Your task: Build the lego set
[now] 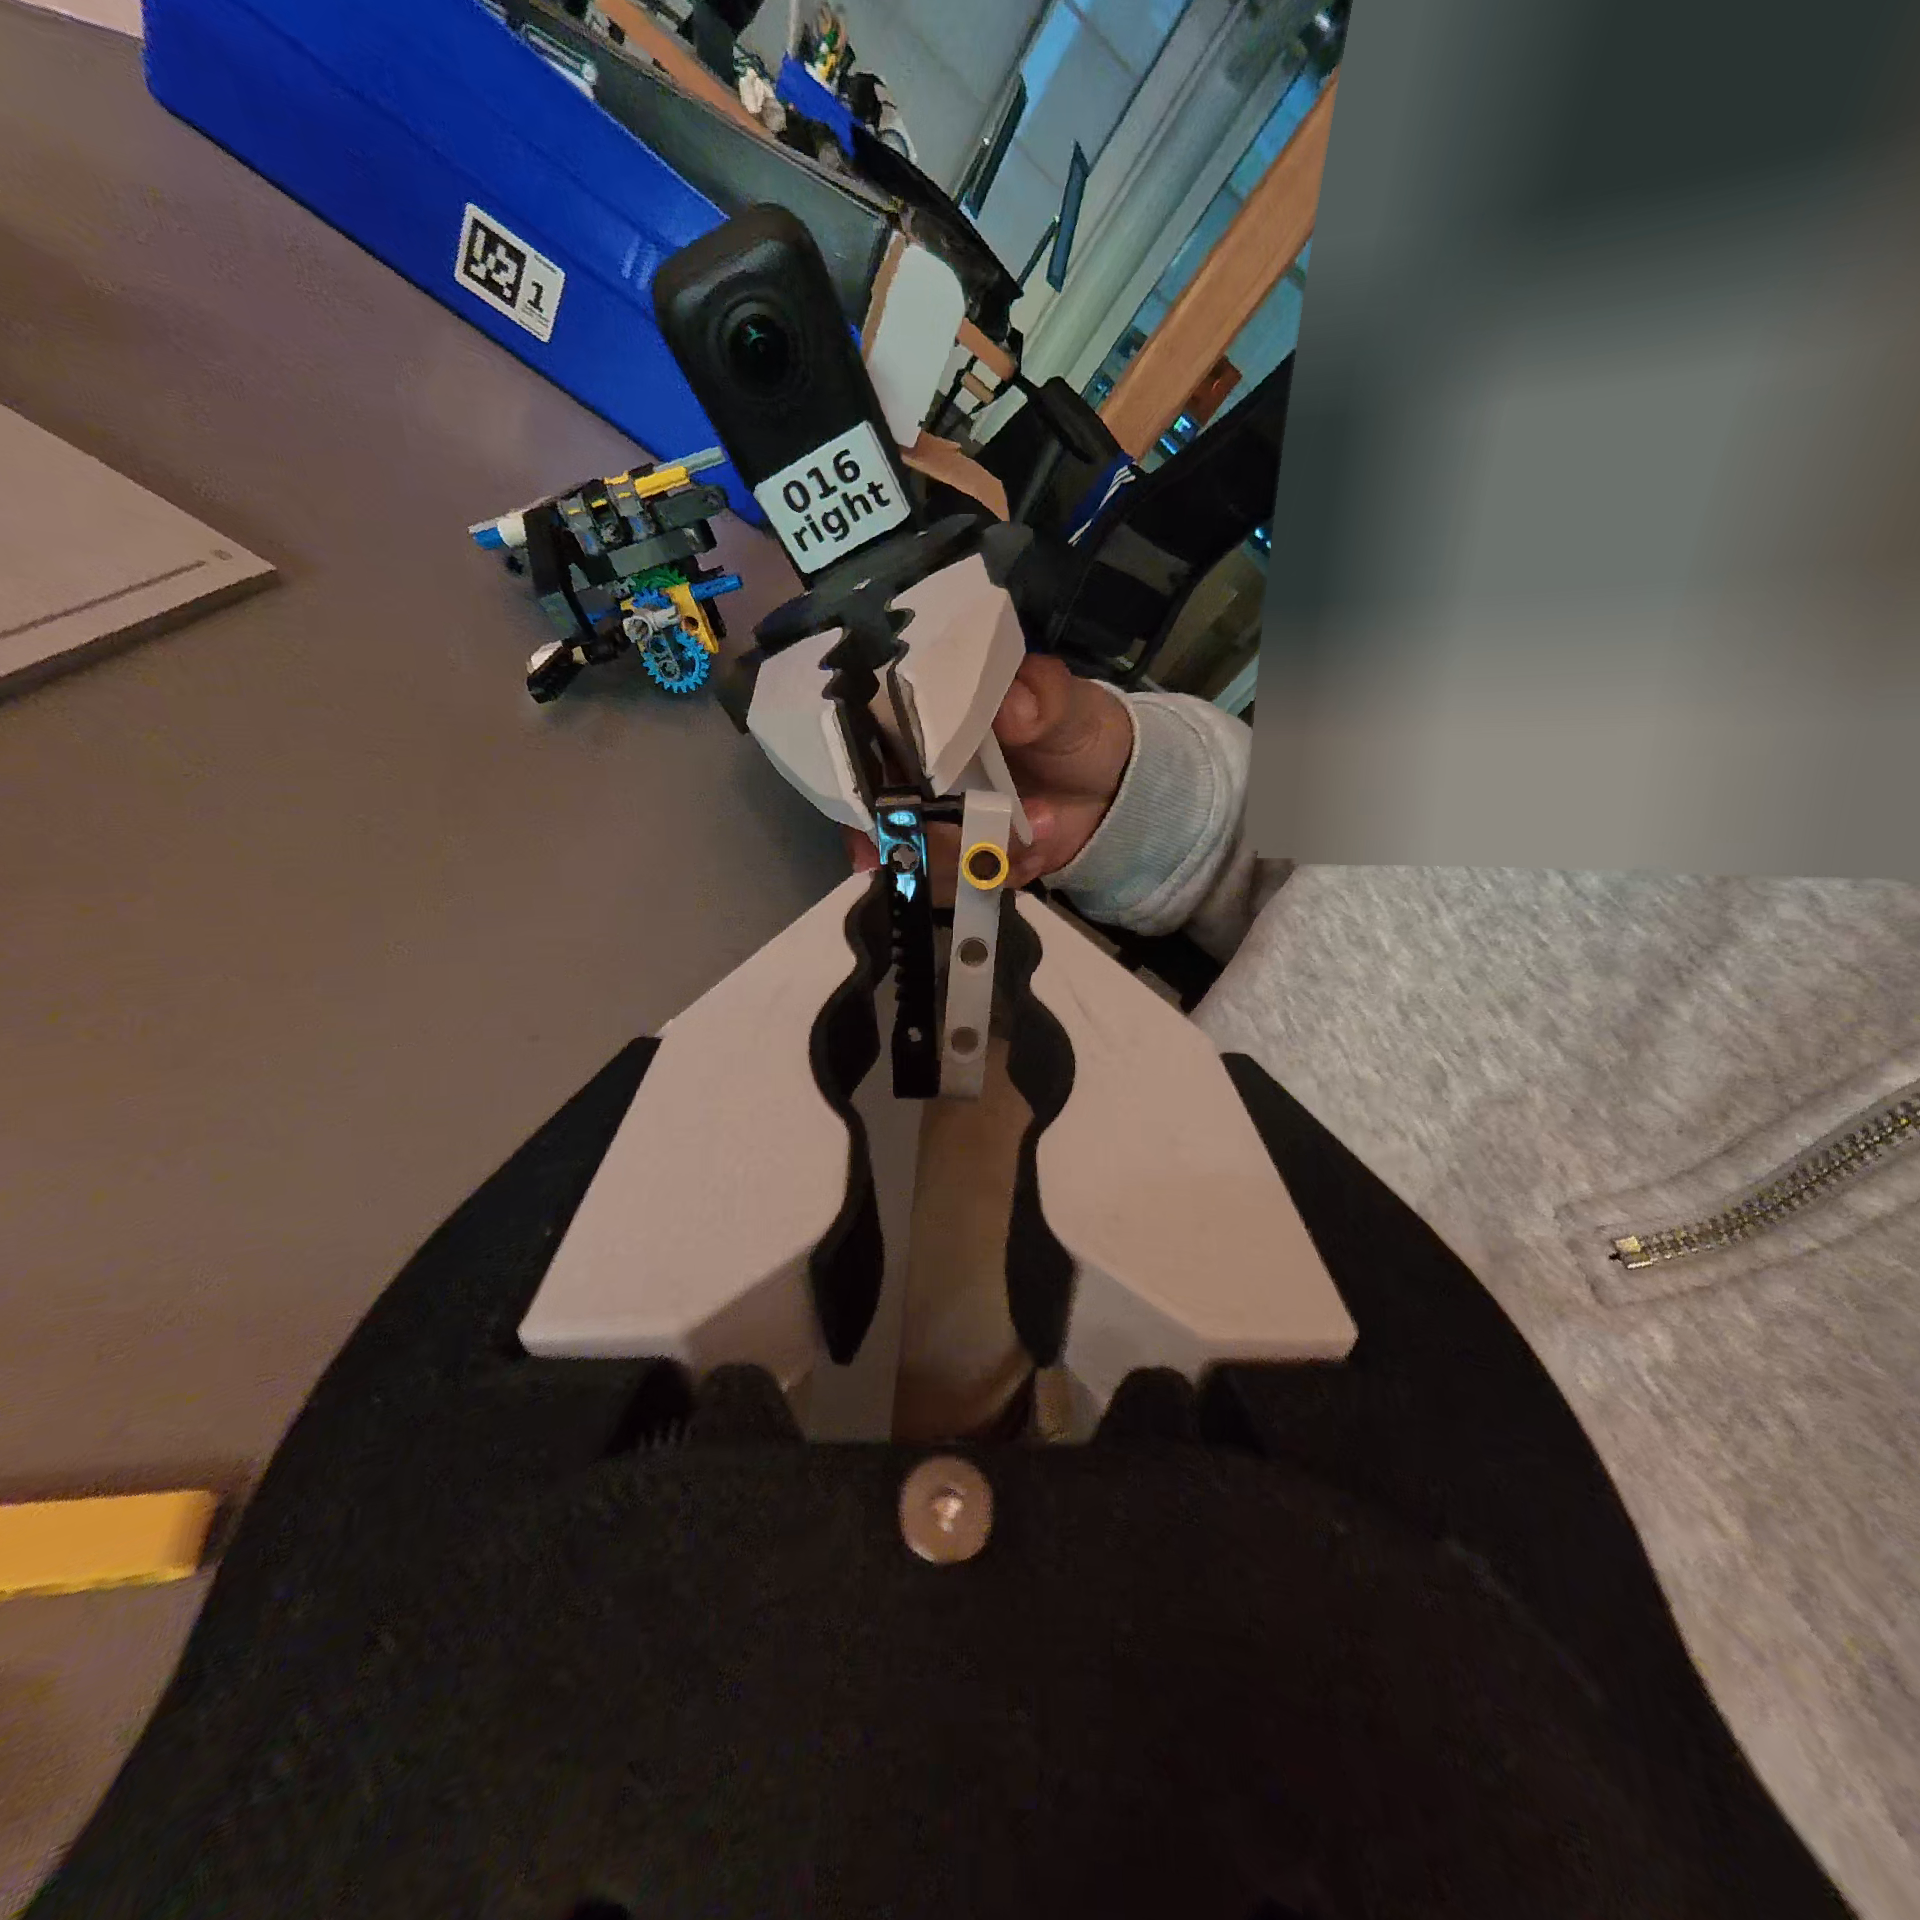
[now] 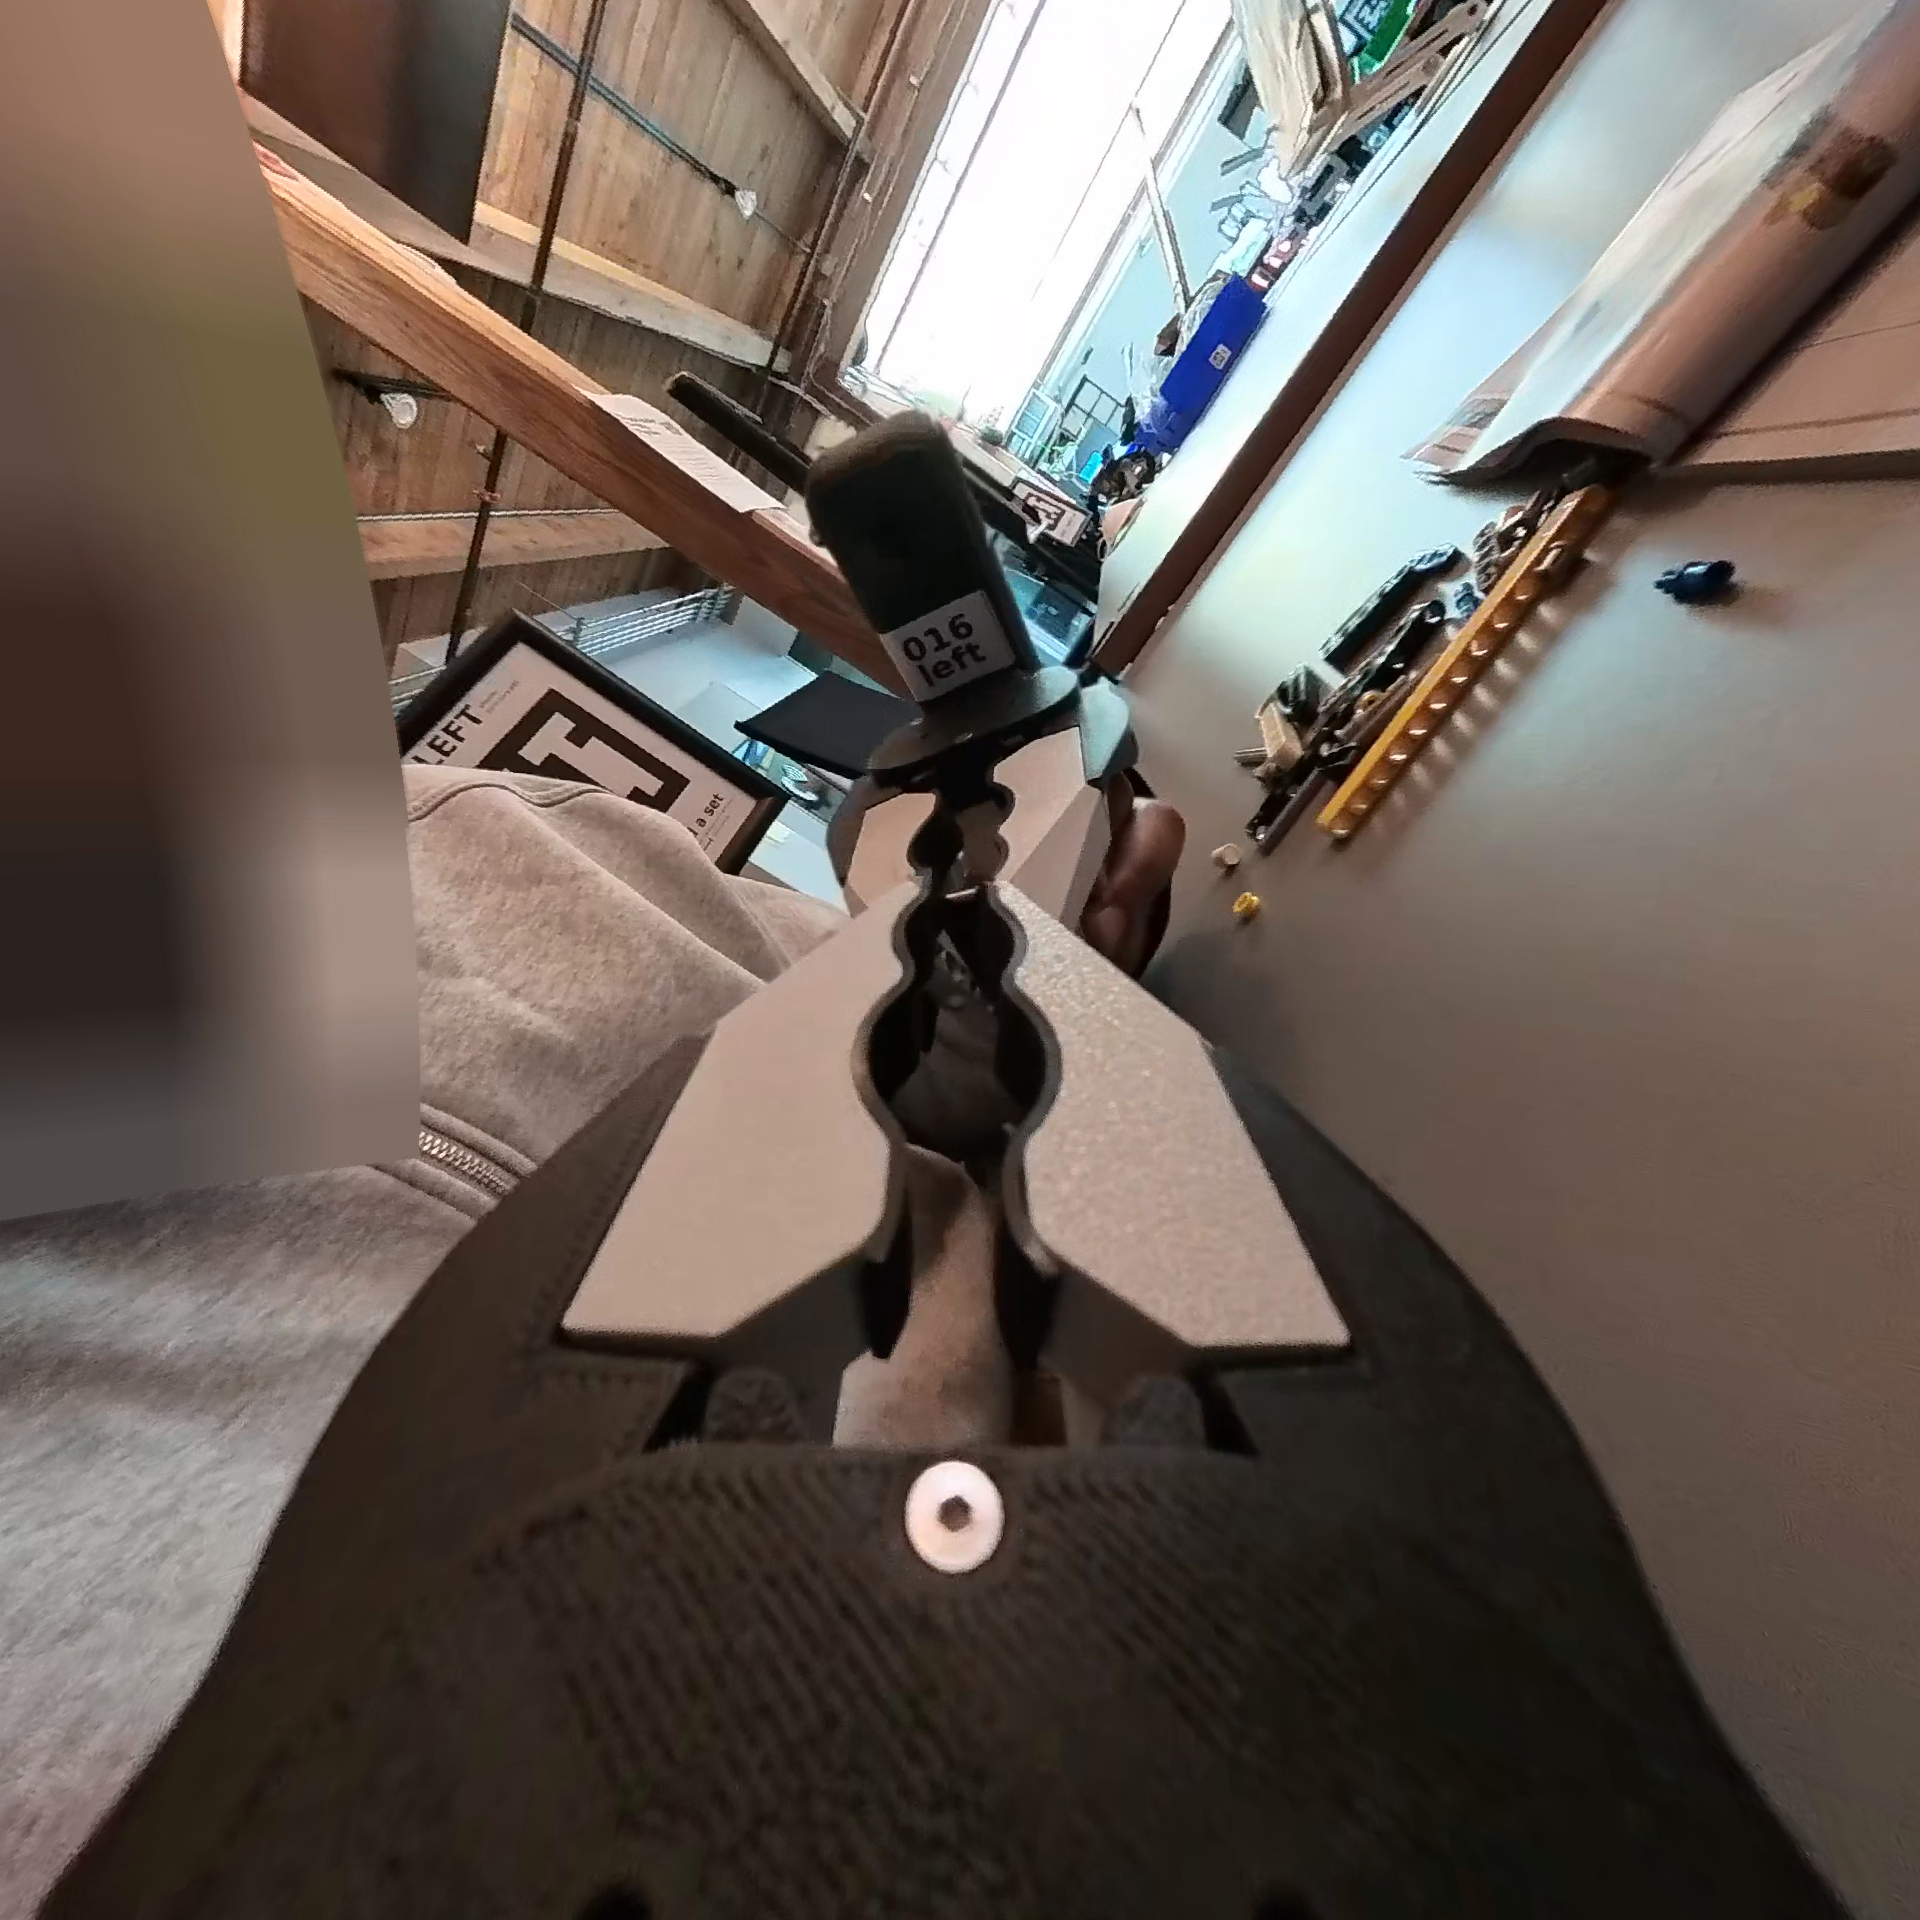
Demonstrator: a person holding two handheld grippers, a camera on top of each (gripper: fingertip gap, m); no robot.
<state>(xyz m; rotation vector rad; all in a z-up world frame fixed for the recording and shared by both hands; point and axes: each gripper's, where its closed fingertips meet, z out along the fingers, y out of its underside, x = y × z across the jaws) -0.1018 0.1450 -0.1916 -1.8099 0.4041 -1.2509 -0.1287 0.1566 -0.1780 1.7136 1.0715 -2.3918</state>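
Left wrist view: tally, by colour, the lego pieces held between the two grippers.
Black toothed beam: 1
Grey holed beam: 1
Yellow ring: 1
Total: 3

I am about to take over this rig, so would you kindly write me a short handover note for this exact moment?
Left claw: shut on a small sub-assembly, a black toothed beam beside a white beam with a yellow bush.
Right claw: tip to tip with the left, closed on the black pin end at the sub-assembly's top.
On the table: the partly built model with a blue gear, near the blue bin. Loose parts, including a long yellow beam, lie beside the open instruction booklet.
Done: model partly assembled. Left: finish this sub-assembly, attach it, use the remaining parts.
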